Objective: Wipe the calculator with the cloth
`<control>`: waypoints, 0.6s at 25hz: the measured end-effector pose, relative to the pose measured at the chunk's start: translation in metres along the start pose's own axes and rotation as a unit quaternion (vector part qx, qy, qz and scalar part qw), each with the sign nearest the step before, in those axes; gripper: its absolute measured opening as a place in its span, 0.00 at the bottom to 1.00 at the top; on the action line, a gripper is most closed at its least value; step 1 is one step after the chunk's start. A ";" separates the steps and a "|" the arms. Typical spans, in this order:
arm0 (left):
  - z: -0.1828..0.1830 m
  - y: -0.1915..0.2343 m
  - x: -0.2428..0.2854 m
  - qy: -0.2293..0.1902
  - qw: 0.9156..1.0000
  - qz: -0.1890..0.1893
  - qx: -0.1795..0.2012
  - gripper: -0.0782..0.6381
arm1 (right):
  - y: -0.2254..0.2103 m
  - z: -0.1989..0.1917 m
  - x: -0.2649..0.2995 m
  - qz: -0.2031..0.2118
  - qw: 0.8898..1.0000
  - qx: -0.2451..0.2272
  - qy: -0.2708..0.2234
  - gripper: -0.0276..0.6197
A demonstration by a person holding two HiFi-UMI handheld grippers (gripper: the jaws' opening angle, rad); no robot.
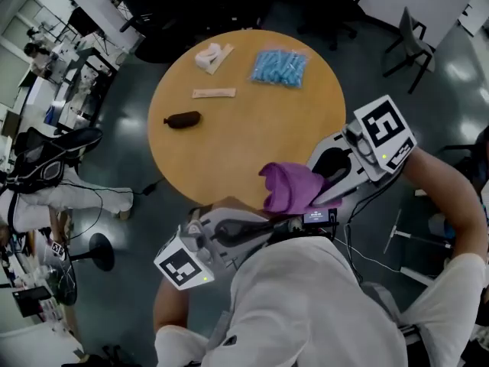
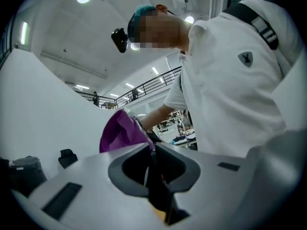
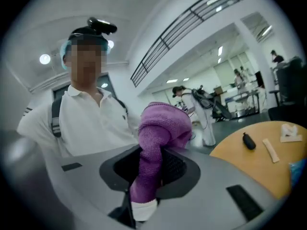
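My right gripper [image 1: 321, 188] is shut on a bunched purple cloth [image 1: 290, 188], which hangs in the air over the near edge of the round table. In the right gripper view the cloth [image 3: 162, 126] fills the gap between the jaws of the right gripper [image 3: 152, 164]. My left gripper [image 1: 284, 226] reaches in from the lower left, close to my body. It is shut on a thin dark calculator [image 1: 319, 217] just below the cloth. In the left gripper view the calculator [image 2: 156, 186] shows edge-on between the nearly closed jaws of the left gripper [image 2: 152, 151], with the cloth [image 2: 120, 133] beyond.
The round wooden table [image 1: 244, 144] carries a blue packet [image 1: 279, 67], a dark oblong object [image 1: 182, 119], a beige strip [image 1: 214, 92] and a white item [image 1: 210, 56] on its far half. Chairs [image 1: 412, 40] stand beyond. My white shirt [image 1: 306, 304] is right beside both grippers.
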State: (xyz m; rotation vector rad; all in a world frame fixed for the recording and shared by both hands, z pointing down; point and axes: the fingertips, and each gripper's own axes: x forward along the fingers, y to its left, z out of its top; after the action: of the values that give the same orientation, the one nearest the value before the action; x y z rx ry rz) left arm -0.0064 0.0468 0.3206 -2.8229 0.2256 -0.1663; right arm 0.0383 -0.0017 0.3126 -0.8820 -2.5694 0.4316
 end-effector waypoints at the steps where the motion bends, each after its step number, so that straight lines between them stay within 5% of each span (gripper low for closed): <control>1: 0.004 -0.002 0.003 -0.004 1.000 -0.002 0.004 0.17 | 0.005 -0.002 0.009 0.027 0.999 0.006 0.033 0.20; 7: 0.026 -0.022 0.023 -0.018 0.999 -0.035 0.026 0.17 | 0.031 -0.023 0.031 0.146 0.979 0.054 0.129 0.20; 15: 0.049 -0.033 0.032 -0.047 0.996 -0.052 0.050 0.17 | 0.020 -0.031 0.040 0.173 0.976 0.096 0.091 0.20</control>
State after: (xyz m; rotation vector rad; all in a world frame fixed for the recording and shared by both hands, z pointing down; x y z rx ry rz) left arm 0.0365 0.0867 0.2878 -2.7346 0.0483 -0.0664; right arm 0.0338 0.0444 0.3421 -1.2385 -2.1682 0.6529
